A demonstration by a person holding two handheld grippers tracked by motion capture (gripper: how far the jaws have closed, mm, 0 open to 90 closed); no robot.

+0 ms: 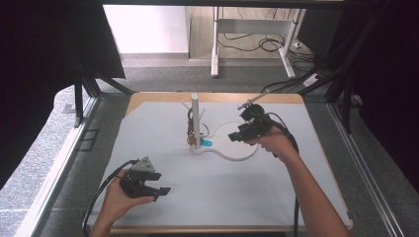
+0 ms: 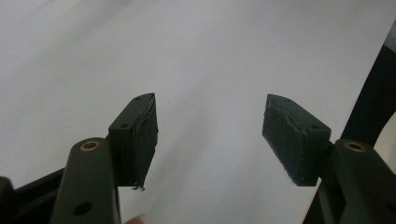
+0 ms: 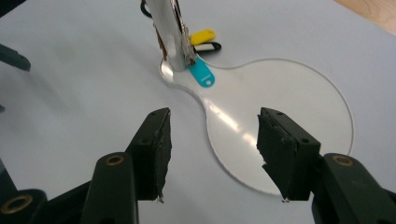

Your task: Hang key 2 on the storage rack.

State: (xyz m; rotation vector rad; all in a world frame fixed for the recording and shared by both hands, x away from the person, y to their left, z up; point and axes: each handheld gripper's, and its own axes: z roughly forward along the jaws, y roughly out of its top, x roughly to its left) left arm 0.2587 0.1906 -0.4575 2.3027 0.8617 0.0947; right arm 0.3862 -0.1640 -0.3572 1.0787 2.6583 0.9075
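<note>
Matt pale grey sheet (image 1: 207,187) over a wooden table (image 1: 217,97). Clear glossy plastic base (image 3: 299,102), smooth, with bright reflections. Shiny metal post (image 3: 164,32). Glossy plastic tags: teal (image 3: 201,73), yellow (image 3: 203,35), black (image 3: 208,47). Matt black plastic jaws on right gripper (image 3: 212,154) and left gripper (image 2: 210,137), brass-looking rivets, rough worn rubbery pads (image 2: 145,135) with frayed edges.
</note>
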